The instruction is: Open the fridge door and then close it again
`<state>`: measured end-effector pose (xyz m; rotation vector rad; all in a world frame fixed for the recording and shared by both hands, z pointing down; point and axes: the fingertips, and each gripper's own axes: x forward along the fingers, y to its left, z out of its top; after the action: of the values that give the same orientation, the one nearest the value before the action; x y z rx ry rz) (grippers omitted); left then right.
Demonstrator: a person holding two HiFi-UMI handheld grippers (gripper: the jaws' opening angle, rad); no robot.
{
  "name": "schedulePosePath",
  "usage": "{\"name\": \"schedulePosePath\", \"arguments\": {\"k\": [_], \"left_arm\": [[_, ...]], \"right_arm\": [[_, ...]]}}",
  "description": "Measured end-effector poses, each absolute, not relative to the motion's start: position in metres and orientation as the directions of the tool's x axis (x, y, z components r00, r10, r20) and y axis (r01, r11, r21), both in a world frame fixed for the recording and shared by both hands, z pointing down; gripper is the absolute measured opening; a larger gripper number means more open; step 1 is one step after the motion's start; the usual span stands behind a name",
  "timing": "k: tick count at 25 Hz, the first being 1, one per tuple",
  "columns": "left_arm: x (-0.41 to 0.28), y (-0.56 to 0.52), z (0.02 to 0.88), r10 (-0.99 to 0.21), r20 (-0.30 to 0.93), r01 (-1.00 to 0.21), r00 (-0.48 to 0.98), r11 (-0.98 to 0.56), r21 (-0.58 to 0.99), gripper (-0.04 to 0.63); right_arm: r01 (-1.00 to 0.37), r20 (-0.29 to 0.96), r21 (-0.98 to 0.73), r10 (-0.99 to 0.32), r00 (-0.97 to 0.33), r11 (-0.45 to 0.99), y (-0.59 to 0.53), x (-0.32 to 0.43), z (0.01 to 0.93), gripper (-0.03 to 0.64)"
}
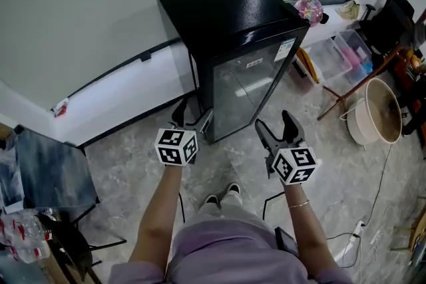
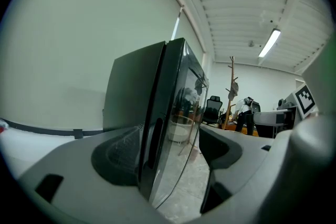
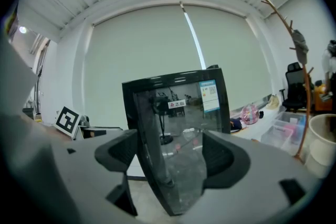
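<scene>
A small black fridge (image 1: pixel 226 10) with a glass door (image 1: pixel 249 86) stands against the wall, and the door looks closed. My left gripper (image 1: pixel 193 118) is at the door's lower left edge. In the left gripper view my left gripper (image 2: pixel 168 152) is open, and the door's edge with its recessed handle (image 2: pixel 152 139) stands between the jaws, which do not clamp it. My right gripper (image 1: pixel 276 126) hovers open in front of the door's lower right part. In the right gripper view my right gripper (image 3: pixel 170 155) frames the glass door (image 3: pixel 178 113) with nothing held.
Right of the fridge are clear plastic boxes (image 1: pixel 343 53), a pink ball (image 1: pixel 308 10), a wooden coat stand (image 1: pixel 359 80) and a beige bucket (image 1: pixel 379 110). A dark table (image 1: pixel 46 166) and bottles (image 1: pixel 20 229) sit at the left. A cable and power strip (image 1: pixel 353 239) lie on the floor.
</scene>
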<state>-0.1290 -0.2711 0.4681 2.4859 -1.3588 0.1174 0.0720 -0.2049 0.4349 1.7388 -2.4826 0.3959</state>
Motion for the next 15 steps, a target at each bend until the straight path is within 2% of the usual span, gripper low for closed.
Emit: {"name": "schedulePosePath", "arguments": {"k": [10, 15], "left_arm": [[-0.111, -0.296, 0.508, -0.798, 0.288, -0.846, 0.53, -0.474, 0.243, 0.245], [-0.104, -0.3, 0.529, -0.782, 0.326, -0.846, 0.532, -0.469, 0.254, 0.207]], "right_arm": [[-0.912, 0.27, -0.2, -0.874, -0.403, 0.359, -0.231, 0.075, 0.463, 0.379], [-0.907, 0.293, -0.216, -0.863, -0.412, 0.361, -0.236, 0.079, 0.477, 0.379]]}}
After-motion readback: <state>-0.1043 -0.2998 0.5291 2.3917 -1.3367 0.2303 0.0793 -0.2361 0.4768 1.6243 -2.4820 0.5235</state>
